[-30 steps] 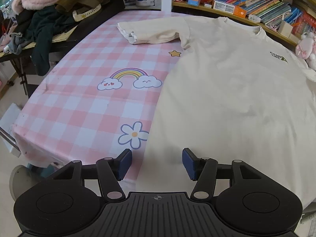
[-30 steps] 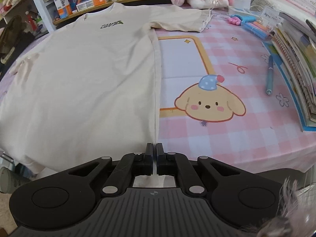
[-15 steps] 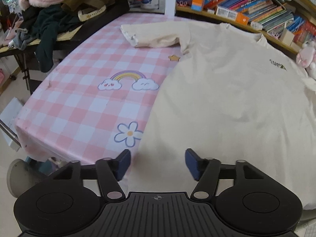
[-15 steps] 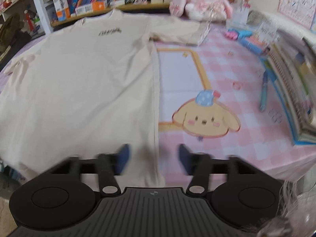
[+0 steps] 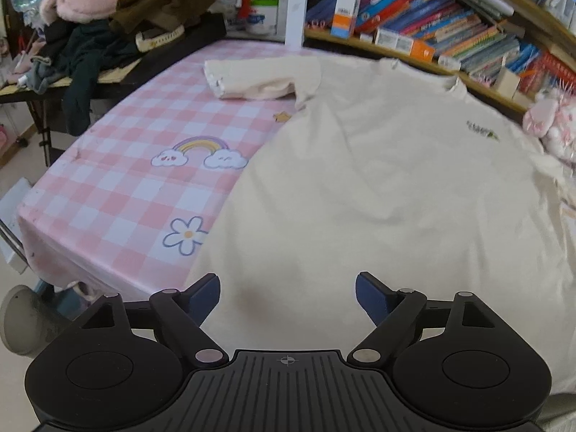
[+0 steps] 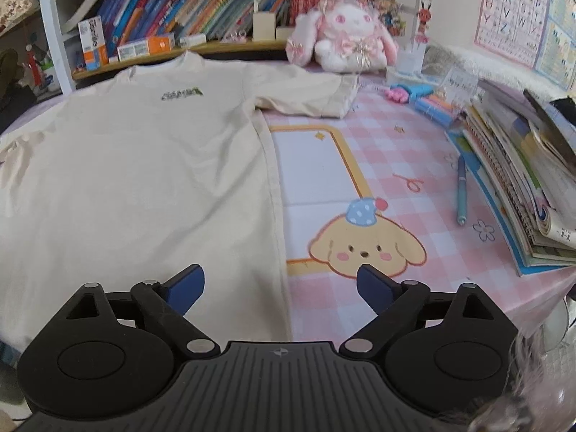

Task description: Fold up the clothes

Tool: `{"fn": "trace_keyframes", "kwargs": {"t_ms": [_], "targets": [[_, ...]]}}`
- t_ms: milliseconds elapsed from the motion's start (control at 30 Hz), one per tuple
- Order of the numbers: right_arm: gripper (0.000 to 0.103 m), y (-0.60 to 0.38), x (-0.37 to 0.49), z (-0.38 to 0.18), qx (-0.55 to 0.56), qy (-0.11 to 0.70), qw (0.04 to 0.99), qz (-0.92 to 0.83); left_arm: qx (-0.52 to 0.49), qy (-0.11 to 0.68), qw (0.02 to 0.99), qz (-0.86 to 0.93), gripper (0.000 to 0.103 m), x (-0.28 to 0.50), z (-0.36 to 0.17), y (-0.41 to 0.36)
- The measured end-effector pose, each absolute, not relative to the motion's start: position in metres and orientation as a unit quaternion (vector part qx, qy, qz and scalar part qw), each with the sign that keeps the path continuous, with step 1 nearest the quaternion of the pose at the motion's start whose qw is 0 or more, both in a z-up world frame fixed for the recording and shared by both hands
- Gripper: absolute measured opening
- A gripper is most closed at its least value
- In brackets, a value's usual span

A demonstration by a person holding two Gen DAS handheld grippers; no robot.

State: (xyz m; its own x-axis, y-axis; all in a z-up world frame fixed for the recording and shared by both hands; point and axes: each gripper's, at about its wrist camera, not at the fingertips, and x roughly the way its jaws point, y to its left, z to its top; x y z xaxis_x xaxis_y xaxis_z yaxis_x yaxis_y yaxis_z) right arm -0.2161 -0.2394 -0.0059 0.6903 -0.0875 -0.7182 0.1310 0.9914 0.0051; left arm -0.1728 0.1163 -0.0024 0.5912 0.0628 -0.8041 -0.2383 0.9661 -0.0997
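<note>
A cream T-shirt (image 5: 378, 187) (image 6: 136, 180) lies spread flat, front up, on the pink checked tablecloth (image 5: 118, 187), both sleeves out to the sides and a small green logo on the chest. My left gripper (image 5: 288, 295) is open above the shirt's bottom hem near its left corner, with nothing between its blue pads. Over the hem's right corner my right gripper (image 6: 280, 284) is open too, straddling the shirt's side seam, and holds nothing.
Bookshelves (image 6: 201, 3) run along the table's back edge. A pink plush rabbit (image 6: 345, 36), a stack of books (image 6: 518, 180) and a blue pen (image 6: 462, 190) sit at the right. A heap of dark clothes (image 5: 108, 28) lies on a side table at the left.
The right gripper was shut at the hem a second ago and has opened wide and risen. The left gripper stayed open, spread a little wider and lifted slightly.
</note>
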Motion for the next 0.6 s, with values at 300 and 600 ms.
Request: {"fn": "trace_keyframes", "kwargs": {"t_ms": [300, 600], "targets": [[0.099, -0.226, -0.209, -0.01, 0.013, 0.388, 0.921, -0.04, -0.101, 0.427, 0.895, 0.083, 0.092, -0.171, 0.001, 0.099], [0.1, -0.227, -0.205, -0.012, 0.034, 0.391, 0.917, -0.071, -0.076, 0.433, 0.896, 0.061, 0.092, -0.148, 0.0, 0.101]]}}
